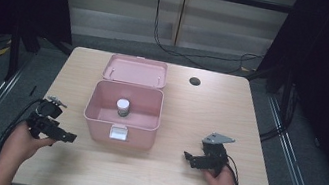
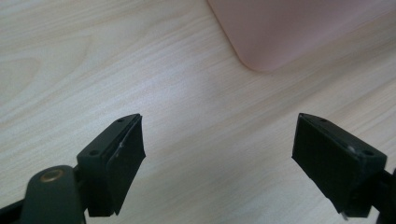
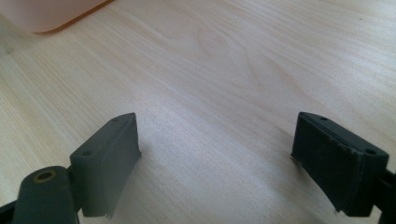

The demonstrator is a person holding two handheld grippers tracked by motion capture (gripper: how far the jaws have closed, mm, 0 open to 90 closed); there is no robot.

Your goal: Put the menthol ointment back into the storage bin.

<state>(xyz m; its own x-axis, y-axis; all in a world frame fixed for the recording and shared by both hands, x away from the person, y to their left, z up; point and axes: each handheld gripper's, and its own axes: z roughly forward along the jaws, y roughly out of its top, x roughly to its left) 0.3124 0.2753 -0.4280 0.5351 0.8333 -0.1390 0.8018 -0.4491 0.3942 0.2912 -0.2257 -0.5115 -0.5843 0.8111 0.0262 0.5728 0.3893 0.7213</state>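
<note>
A pink box point(image 1: 96, 122) stands open in the middle of the wooden table, its lid point(image 1: 136, 70) folded back behind it. Inside stands a small jar with a white cap point(image 1: 122, 106). My left gripper point(image 1: 70, 137) rests low at the box's front left, open, jaws spread wide over bare wood point(image 2: 218, 135); a corner of the pink box point(image 2: 280, 32) is ahead of it. My right gripper point(image 1: 187, 156) sits at the box's front right, open too point(image 3: 215, 135), with the box's corner point(image 3: 42, 14) at the upper left.
A white latch point(image 1: 118, 132) hangs on the box's front wall. A round cable hole point(image 1: 194, 81) is in the table point(image 1: 198, 118) at the back right. Black cables trail on the floor behind the table. Bare wood lies between the two grippers.
</note>
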